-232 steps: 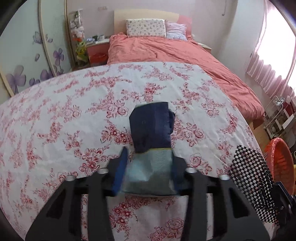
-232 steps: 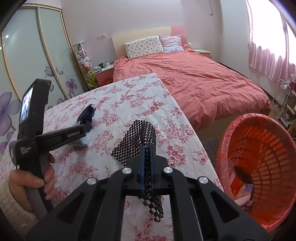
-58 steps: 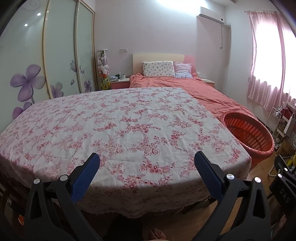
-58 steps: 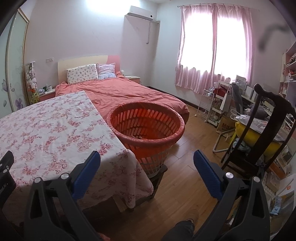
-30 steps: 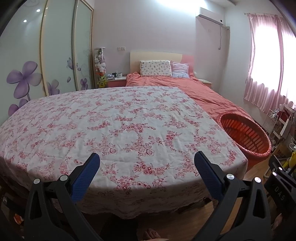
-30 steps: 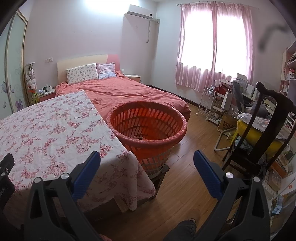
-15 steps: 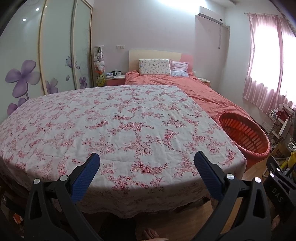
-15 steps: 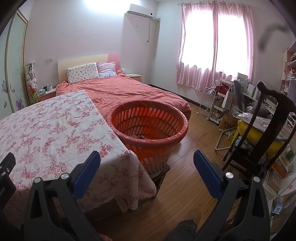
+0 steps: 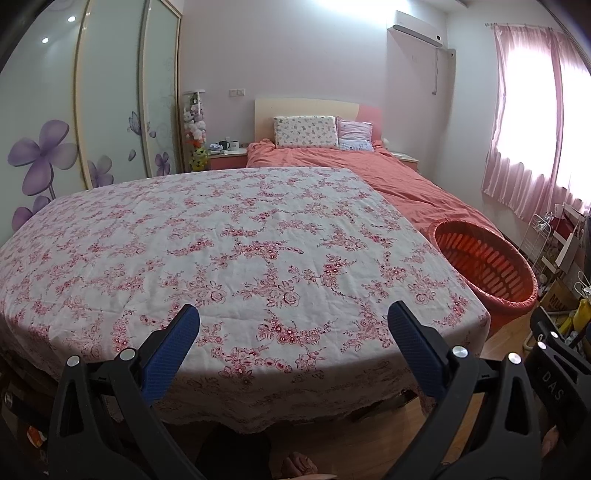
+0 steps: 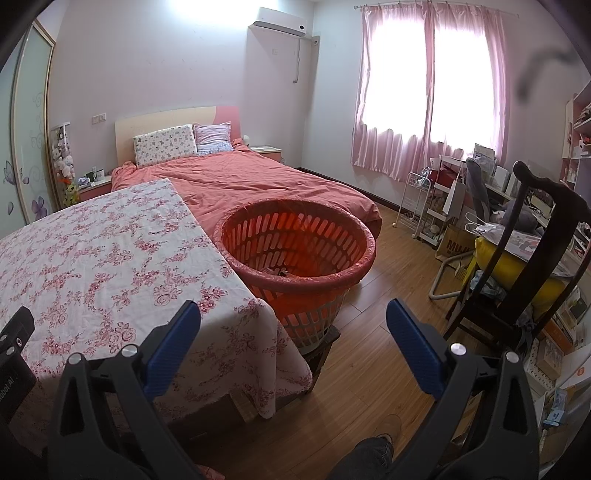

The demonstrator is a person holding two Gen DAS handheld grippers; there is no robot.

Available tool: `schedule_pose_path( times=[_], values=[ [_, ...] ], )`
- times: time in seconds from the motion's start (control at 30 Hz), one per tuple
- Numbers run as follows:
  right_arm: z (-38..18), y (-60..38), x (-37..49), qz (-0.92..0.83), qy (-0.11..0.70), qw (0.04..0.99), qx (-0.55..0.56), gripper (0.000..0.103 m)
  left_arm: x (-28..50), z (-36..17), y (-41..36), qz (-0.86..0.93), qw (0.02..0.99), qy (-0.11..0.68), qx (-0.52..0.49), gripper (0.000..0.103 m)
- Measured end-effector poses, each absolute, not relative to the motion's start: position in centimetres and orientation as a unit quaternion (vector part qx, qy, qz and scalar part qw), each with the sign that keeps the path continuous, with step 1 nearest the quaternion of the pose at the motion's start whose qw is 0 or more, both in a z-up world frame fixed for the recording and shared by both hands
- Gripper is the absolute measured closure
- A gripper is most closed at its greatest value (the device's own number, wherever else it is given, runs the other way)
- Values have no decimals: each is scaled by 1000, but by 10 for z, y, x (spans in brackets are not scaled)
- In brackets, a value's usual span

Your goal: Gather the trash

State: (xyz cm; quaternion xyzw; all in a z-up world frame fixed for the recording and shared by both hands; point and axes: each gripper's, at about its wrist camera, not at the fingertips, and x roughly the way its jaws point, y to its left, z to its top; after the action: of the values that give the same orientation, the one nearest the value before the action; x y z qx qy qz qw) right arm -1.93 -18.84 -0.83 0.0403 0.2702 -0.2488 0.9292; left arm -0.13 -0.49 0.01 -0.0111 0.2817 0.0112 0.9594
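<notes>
My left tongs [image 9: 293, 325] and right tongs [image 10: 293, 323] gape wide, empty. Floral tablecloth [image 9: 236, 243] shows no trash. Risk: orange basket [image 10: 295, 236] sits on small stand; bump can tip it.

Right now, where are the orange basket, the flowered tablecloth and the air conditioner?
orange basket [image 10: 295, 275], right wrist view, near rim.
flowered tablecloth [image 9: 240, 240], left wrist view, bare middle.
air conditioner [image 10: 279, 23], right wrist view, front panel.
</notes>
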Motion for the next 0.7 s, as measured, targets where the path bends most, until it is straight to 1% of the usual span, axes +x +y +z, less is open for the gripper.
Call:
schedule_pose_path(
  times=[0.7],
  values=[
    [-9,-189,-19,-249,271,929,41,5,-1,-2,-5,12,958,286,-13,3]
  ],
)
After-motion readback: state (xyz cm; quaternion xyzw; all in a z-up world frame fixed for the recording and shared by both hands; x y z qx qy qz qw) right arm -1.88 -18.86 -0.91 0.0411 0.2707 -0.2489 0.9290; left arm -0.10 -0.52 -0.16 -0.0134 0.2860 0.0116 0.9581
